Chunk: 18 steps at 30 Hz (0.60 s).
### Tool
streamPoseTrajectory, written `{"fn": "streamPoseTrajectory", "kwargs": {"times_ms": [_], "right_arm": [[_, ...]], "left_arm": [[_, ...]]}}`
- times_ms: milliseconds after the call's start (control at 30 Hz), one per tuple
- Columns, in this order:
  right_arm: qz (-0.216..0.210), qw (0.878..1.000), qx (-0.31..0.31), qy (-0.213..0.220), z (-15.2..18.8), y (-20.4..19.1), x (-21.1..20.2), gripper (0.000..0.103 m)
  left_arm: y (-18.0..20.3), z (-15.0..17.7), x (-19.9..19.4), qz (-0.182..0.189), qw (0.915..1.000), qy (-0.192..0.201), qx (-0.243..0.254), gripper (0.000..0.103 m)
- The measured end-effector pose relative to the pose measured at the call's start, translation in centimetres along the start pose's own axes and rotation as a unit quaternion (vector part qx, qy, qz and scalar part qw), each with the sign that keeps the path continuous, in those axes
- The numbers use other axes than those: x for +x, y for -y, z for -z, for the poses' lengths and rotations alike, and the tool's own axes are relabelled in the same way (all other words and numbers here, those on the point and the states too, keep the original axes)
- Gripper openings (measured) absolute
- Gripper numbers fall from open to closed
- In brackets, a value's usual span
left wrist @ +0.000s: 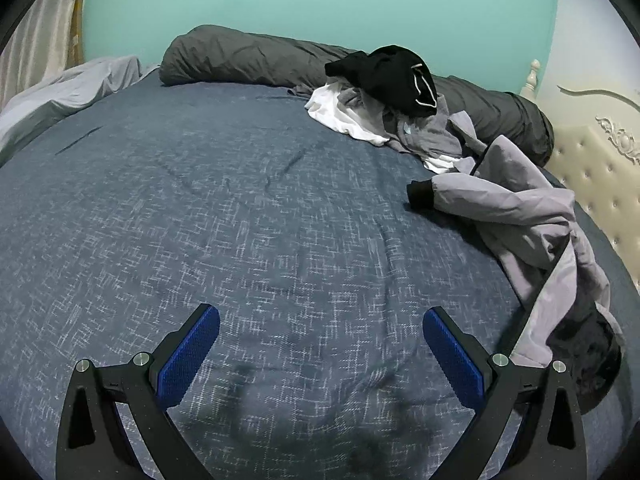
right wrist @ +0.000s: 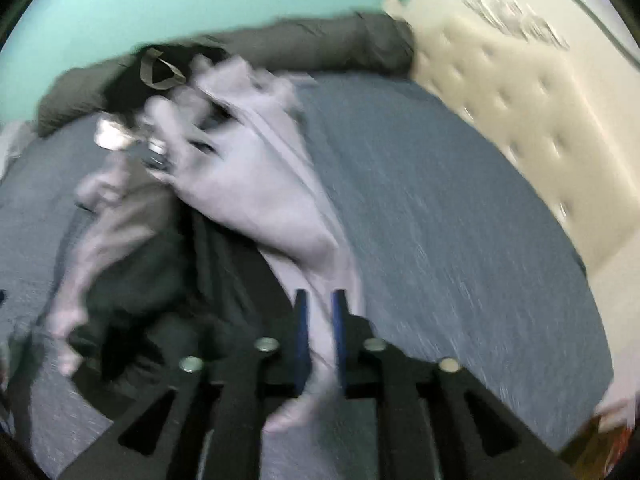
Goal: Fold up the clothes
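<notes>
A light grey jacket (left wrist: pixel 512 200) with black cuffs and a dark lining lies crumpled at the right side of the blue bedspread (left wrist: pixel 240 220). My left gripper (left wrist: pixel 321 314) hovers open over bare bedspread, with nothing between its blue pads and the jacket off to its right. The right wrist view is blurred. In it, my right gripper (right wrist: pixel 320 296) has its pads close together with a strip of the jacket (right wrist: pixel 260 184) running between them, and the cloth stretches away towards the pile. The jacket's dark lining (right wrist: pixel 160 280) shows to the left.
A pile of clothes sits at the back of the bed: a black garment (left wrist: pixel 396 76) on top, white cloth (left wrist: pixel 340 116) and grey cloth under it. A rolled dark grey duvet (left wrist: pixel 248 60) lines the teal wall. A cream tufted headboard (right wrist: pixel 520 120) bounds the right side.
</notes>
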State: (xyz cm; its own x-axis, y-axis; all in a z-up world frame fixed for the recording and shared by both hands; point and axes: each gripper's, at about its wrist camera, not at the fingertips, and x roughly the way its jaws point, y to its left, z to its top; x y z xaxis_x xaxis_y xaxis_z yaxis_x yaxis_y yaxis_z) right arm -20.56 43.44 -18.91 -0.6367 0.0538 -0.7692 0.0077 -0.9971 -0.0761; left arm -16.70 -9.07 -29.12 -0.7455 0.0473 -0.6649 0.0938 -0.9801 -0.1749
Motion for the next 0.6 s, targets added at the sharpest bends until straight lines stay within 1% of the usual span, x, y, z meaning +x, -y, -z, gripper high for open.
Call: {"fn": "streamPoseTrajectory", "kwargs": {"times_ms": [33,167,333,400,433,500,600], "right_arm": [[-0.015,1.000,-0.011,0.002,-0.7,-1.3,0.1,0.047],[-0.080,0.996,-0.040,-0.009,-3.0,-7.1,2.5,0.048],[-0.114,0.992,-0.052,-0.033,-5.4,-12.2,7.3,0.050],[-0.130,0.990,-0.035,-0.041,-6.1,-13.6,9.1,0.051],[-0.137,0.989,-0.026,-0.045,-6.5,-14.2,10.0,0.053],[-0.136,0.989,-0.017,-0.058,-6.9,-15.1,11.7,0.055],[-0.115,0.990,-0.016,-0.077,-6.8,-16.6,14.1,0.055]], "left_arm": [[0.1,0.0,0.1,0.001,1.0000,0.000,0.001,0.103],[0.5,0.0,0.4,0.004,1.0000,-0.003,0.005,0.103],[0.6,-0.1,0.9,0.008,0.9999,-0.007,0.008,0.103],[0.4,-0.3,1.1,0.010,0.9999,-0.009,0.004,0.103],[0.3,-0.3,1.1,0.012,0.9999,-0.010,0.002,0.103],[0.4,-0.4,1.3,0.017,0.9998,-0.013,0.000,0.103],[0.6,-0.5,1.5,0.023,0.9996,-0.015,0.003,0.103]]}}
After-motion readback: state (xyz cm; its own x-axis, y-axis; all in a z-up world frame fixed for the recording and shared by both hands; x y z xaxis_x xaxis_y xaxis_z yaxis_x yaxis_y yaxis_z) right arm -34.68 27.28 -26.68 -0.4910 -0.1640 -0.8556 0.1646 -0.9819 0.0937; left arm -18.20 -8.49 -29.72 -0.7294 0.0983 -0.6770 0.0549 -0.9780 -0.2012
